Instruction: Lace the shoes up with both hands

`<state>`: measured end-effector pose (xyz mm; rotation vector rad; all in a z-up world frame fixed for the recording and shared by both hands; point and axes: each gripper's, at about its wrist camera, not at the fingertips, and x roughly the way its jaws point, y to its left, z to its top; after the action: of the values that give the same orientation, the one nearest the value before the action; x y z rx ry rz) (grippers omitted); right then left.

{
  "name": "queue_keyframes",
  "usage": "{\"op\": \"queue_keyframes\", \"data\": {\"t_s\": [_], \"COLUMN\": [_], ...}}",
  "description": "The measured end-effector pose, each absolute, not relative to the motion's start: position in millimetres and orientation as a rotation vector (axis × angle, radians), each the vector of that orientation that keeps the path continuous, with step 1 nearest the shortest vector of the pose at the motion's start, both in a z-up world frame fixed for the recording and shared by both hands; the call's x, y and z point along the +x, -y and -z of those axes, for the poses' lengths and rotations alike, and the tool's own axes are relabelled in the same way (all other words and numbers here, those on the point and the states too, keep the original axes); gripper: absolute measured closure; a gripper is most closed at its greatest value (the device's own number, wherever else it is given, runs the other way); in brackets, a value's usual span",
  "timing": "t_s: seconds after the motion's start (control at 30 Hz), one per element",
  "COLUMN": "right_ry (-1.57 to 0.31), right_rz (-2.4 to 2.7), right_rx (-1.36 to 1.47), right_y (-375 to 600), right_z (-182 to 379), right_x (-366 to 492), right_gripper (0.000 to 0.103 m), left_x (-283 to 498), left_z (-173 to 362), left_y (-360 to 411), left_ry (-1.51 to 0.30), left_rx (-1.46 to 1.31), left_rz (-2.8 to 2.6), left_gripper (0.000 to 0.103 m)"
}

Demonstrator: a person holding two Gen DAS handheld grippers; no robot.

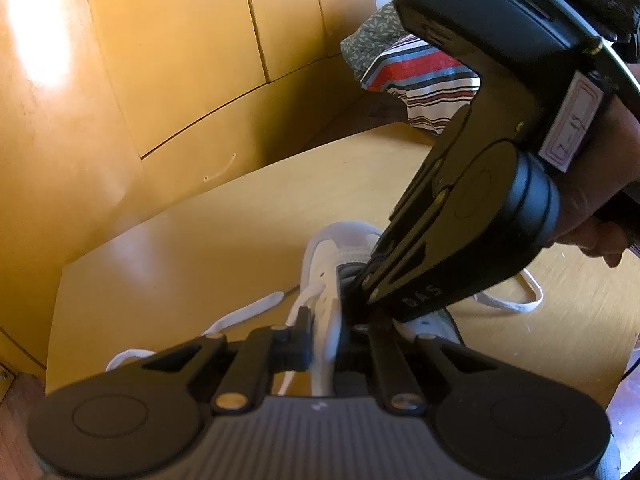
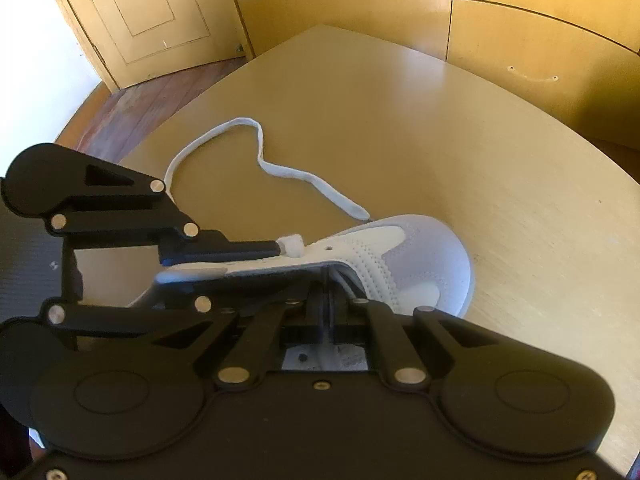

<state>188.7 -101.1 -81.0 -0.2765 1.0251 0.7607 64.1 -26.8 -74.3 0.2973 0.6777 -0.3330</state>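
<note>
A white sneaker lies on the wooden table, toe pointing away. My left gripper is shut on the shoe's left eyelet flap. In the right wrist view the left gripper reaches in from the left, with a lace stub at its upper finger. My right gripper comes down from the upper right into the tongue opening. Seen from its own camera, the right gripper is shut; I cannot tell if a lace is pinched. A loose white lace snakes over the table, and another loop lies beside the shoe.
Yellow wooden cabinets stand behind the table. A striped cloth and a patterned one lie past the far edge. A hand holds the right gripper. A door and reddish floor lie beyond the table's left corner.
</note>
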Motion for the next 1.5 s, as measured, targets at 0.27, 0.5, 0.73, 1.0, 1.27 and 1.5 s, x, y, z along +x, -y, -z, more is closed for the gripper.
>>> {"op": "queue_keyframes", "data": {"t_s": [0.27,0.5,0.73,1.0,1.27,1.5], "right_ry": [-1.039,-1.022,-1.004,-1.012,-1.026,-1.024], "right_rz": [-0.756,-0.762,-0.763,-0.752,-0.76,-0.767], "right_rx": [-0.234,-0.243,-0.214,-0.142,-0.162,-0.203], "right_y": [113,122,134,140,129,126], "right_z": [72,55,49,64,74,73], "right_x": [185,179,179,188,190,188], "right_gripper": [0.101,0.1,0.1,0.1,0.1,0.1], "left_x": [64,74,75,76,77,76], "left_z": [73,74,75,75,76,77], "left_y": [30,15,12,8,6,5], "left_ry": [-0.65,-0.689,-0.702,-0.713,-0.72,-0.726], "left_rx": [0.322,0.174,0.153,0.123,0.121,0.127], "left_rz": [0.36,0.342,0.349,0.347,0.351,0.351], "left_gripper": [0.093,0.094,0.094,0.094,0.094,0.094]}}
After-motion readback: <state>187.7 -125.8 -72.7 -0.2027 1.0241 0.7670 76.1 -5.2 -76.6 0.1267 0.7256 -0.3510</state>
